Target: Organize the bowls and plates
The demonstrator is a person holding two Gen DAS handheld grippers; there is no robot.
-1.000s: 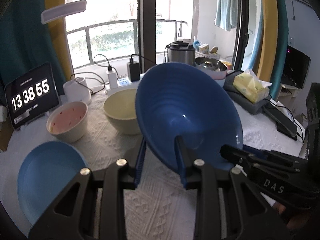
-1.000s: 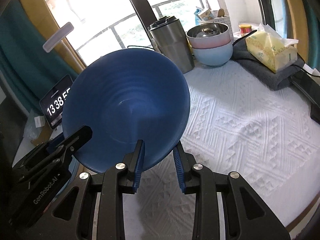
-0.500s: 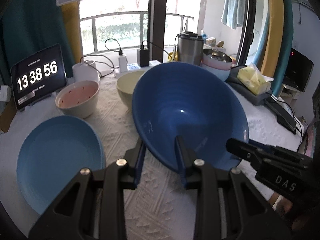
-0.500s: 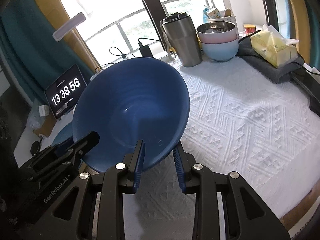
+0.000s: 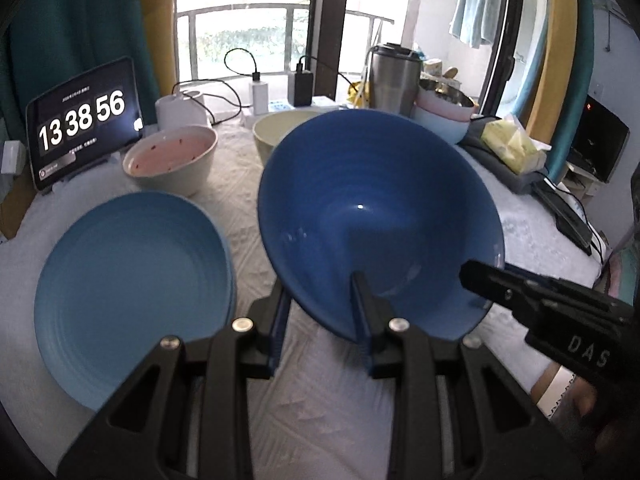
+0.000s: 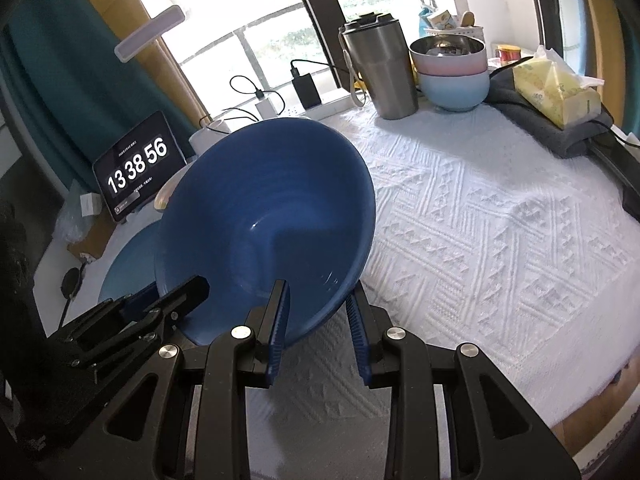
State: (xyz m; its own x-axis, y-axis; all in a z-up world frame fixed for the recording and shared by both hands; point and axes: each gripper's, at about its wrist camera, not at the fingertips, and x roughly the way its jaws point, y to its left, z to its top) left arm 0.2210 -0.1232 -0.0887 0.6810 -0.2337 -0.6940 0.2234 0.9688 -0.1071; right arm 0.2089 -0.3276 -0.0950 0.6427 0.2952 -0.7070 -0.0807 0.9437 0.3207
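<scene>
You have the dark blue bowl point(image 5: 376, 216) pinched at its near rim by both tools, lifted and tilted, its mouth facing back toward the cameras. Your left gripper point(image 5: 320, 312) is clamped on the rim, one finger inside the bowl and one outside. Your right gripper point(image 6: 318, 312) grips the same rim further along in the same way, one blue pad within and one behind the wall.

Edges: in the left wrist view the bowl's left edge hangs just beside the light blue plate point(image 5: 132, 296), which lies flat on the cloth; whether they are clear of each other I cannot tell. Open cloth shows to the right of the bowl in the right wrist view, broad and unoccupied up to the table's near edge.

Materials: the bowl is glossy, conical, with faint concentric ridges; the plate is matte with the same rings. The white tablecloth point(image 6: 500, 232) is woven in raised diamond patterns.

Surroundings: behind the plate sits a pink-lined bowl point(image 5: 170, 160) with dark specks, and beside it a cream bowl point(image 5: 276, 132), partly hidden by the held bowl's far rim. Further back stand a steel tumbler point(image 6: 378, 68), a stack of a pink bowl on a pale blue one point(image 6: 454, 74), a yellow tissue pack point(image 6: 556, 88) on a grey cloth, and a clock display point(image 5: 82, 118) at the left. Chargers and cables line the windowsill.
</scene>
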